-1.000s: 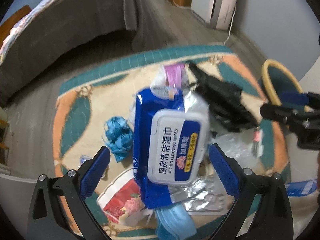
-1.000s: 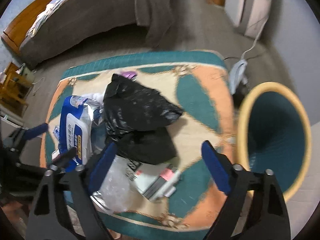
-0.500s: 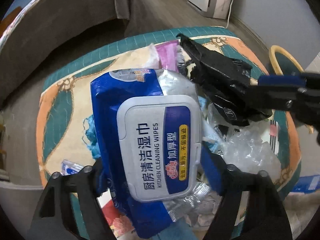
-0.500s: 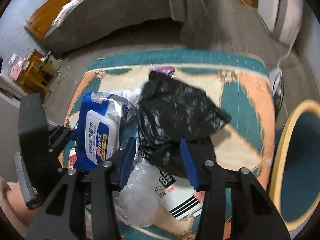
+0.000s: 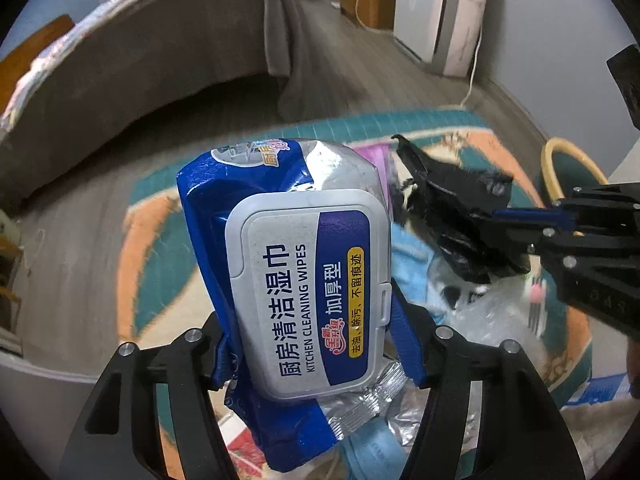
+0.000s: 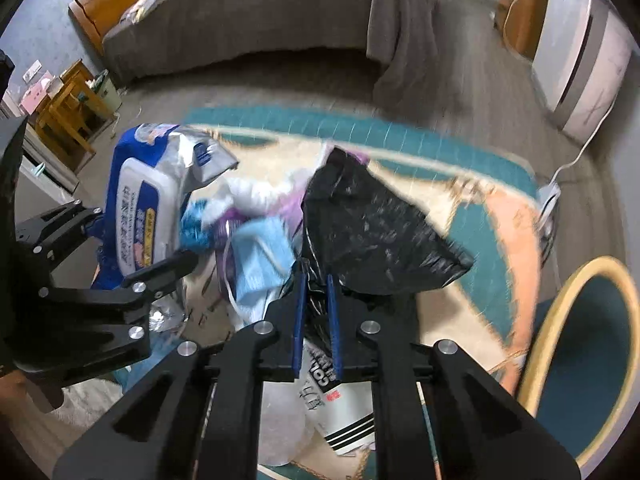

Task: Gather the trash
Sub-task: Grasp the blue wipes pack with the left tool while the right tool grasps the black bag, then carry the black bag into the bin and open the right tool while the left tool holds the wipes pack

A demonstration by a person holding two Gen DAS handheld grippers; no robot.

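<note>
A blue pack of kitchen wipes with a grey lid hangs clear of the rug between the pads of my left gripper. Its jaws are closing and press on both sides of the pack. In the right wrist view the same pack and left gripper show at the left. My right gripper is shut on a crumpled black plastic bag, pinching its lower edge. The bag and right gripper also appear on the right of the left wrist view. A yellow-rimmed teal bin stands at the right.
Loose trash lies on the patterned rug: a light blue face mask, clear plastic film, a white box with black stripes. A grey-covered bed is behind, a white appliance at the far right, wooden furniture at the left.
The left jaws closed in on the wipes pack and raised it off the pile. The right gripper moved over the black bag and shut on it.
</note>
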